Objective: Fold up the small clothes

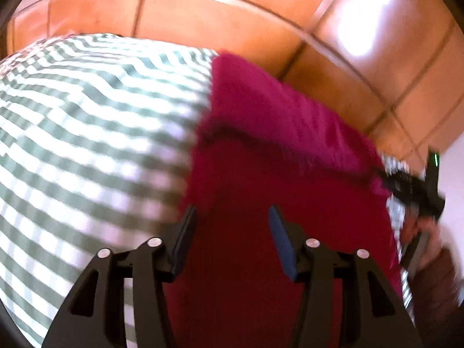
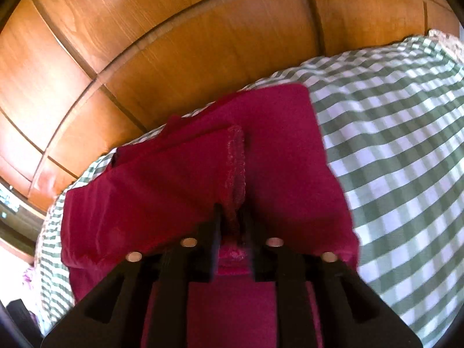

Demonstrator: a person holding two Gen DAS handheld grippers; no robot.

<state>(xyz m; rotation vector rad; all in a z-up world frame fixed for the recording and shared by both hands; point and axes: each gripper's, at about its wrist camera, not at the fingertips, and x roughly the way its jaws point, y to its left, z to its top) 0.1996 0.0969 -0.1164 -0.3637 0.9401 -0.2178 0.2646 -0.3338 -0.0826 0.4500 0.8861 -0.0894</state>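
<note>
A dark red garment [image 1: 275, 150] lies partly folded on a green-and-white checked cover [image 1: 87, 133]. My left gripper [image 1: 230, 220] hovers over the garment's near part, its jaws wide open with nothing between them. In the right wrist view the same red garment [image 2: 162, 179] shows a folded layer with a stitched hem [image 2: 236, 159] running toward me. My right gripper [image 2: 233, 217] sits low on the cloth with the hem's end between its fingers. A dark gap shows beside the hem, so the pads look loose on it. The view is blurred.
Orange-brown wooden panels [image 1: 232, 23] rise behind the checked cover [image 2: 391, 145] in both views. At the right edge of the left wrist view a person's hand [image 1: 426, 232] holds the other black gripper body, blurred. The cover's edge drops off at the left [image 2: 52, 232].
</note>
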